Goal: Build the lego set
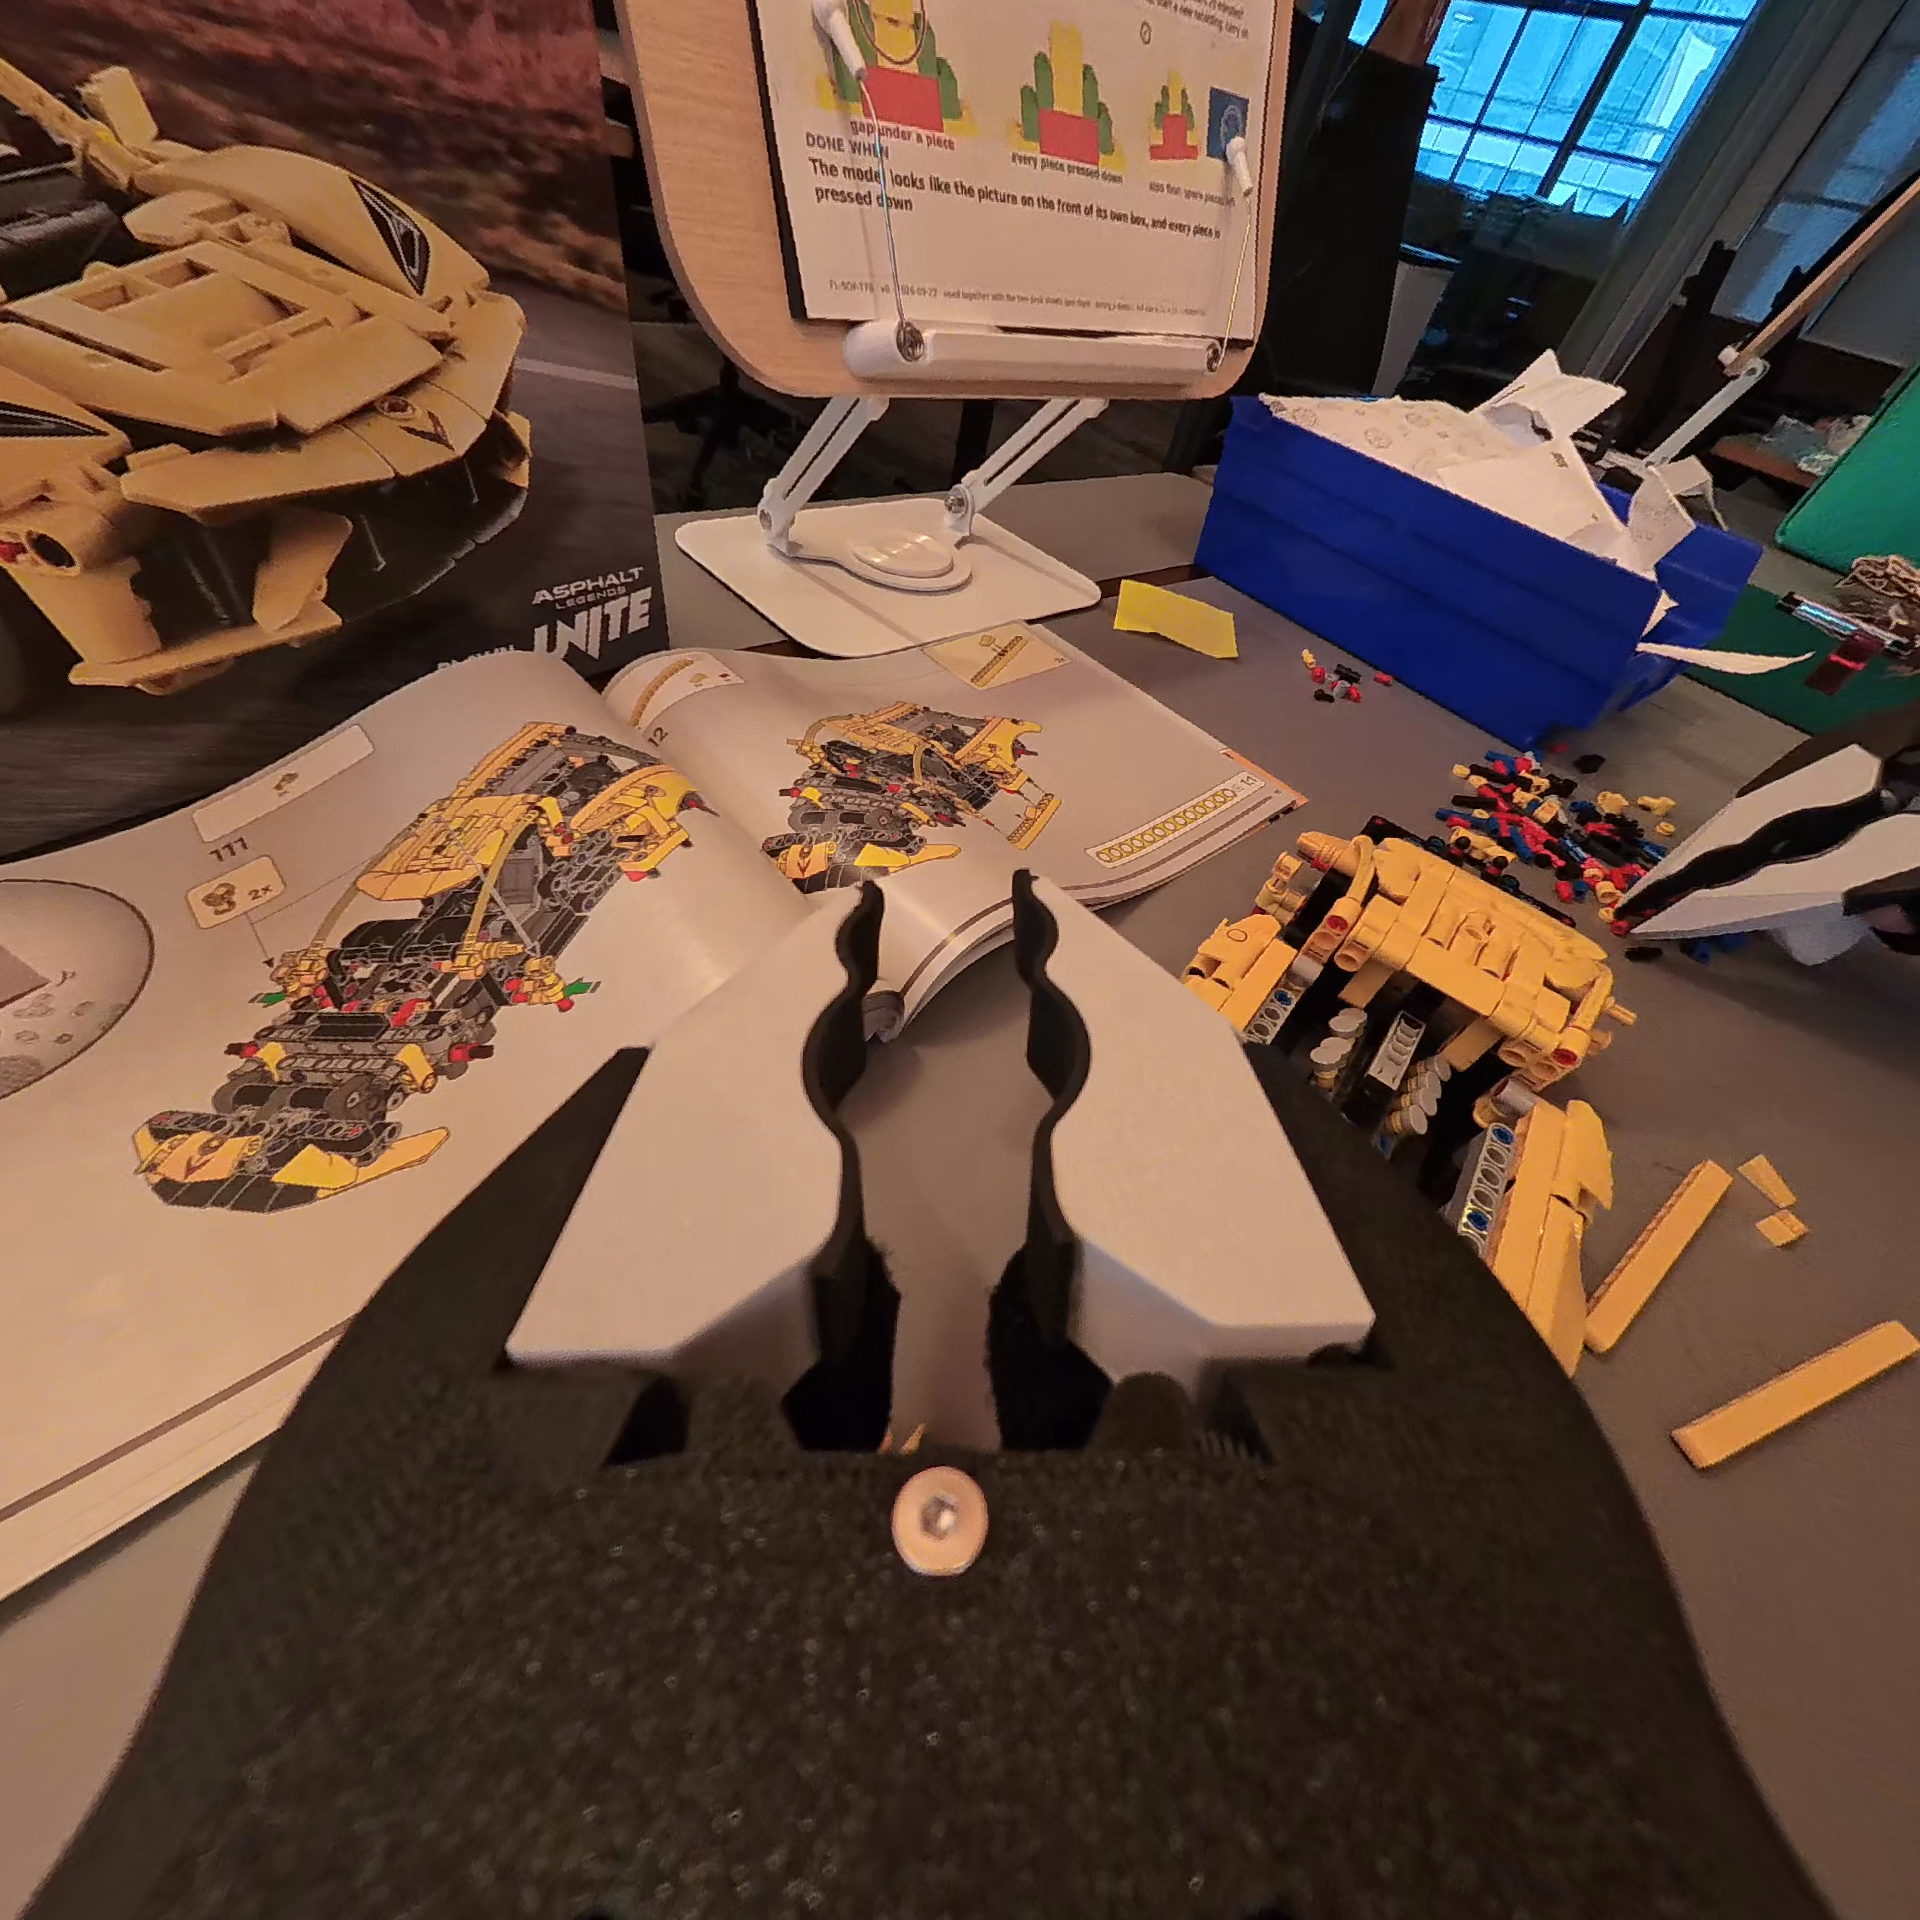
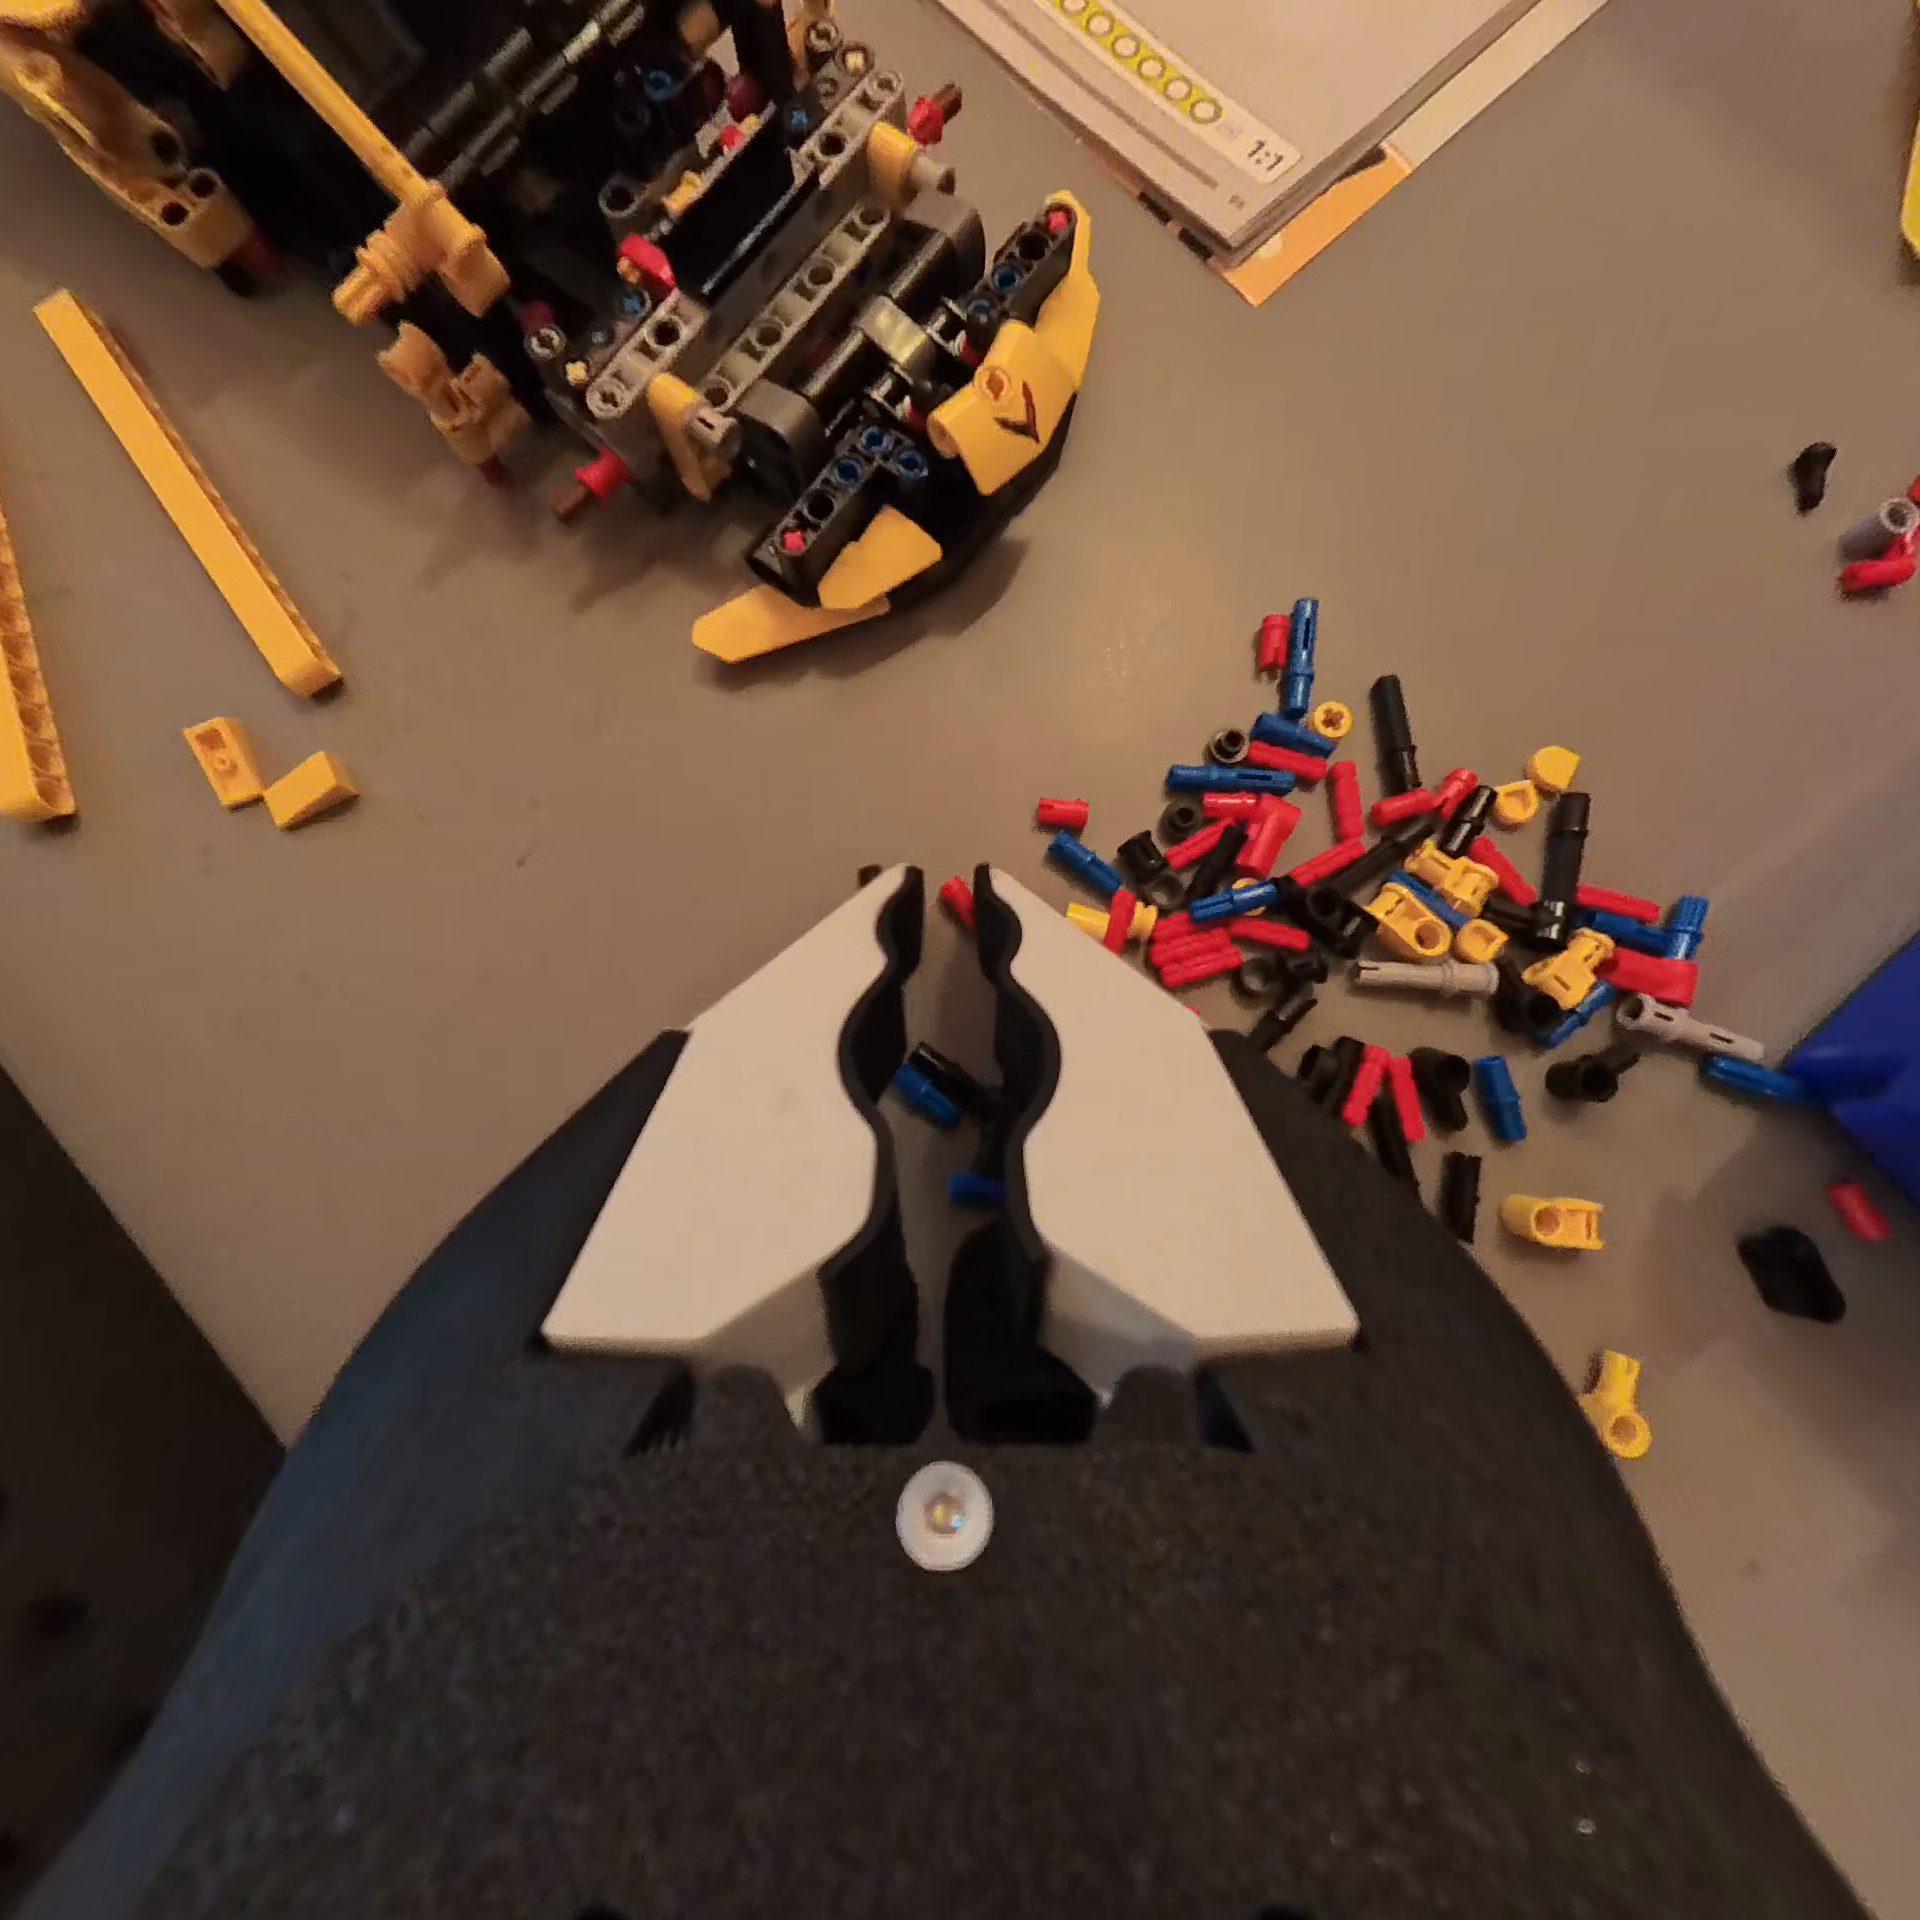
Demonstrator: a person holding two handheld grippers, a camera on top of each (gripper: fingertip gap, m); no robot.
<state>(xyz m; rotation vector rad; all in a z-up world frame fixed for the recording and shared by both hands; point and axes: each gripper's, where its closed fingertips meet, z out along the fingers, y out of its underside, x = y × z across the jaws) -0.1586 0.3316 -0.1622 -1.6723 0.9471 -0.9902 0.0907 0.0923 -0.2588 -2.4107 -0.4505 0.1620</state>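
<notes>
The model [image 2: 727, 343] is yellow and black with grey beams and red and blue pins. The loose pins [image 2: 1392, 914] are red, blue, black, yellow and grey. The beams [image 2: 187, 488] are plain yellow, the table [image 2: 623, 831] grey, the bin [image 1: 1434, 561] blue. Both grippers [image 1: 945, 894] [image 2: 948, 878] have grey fingers with black pads.
</notes>
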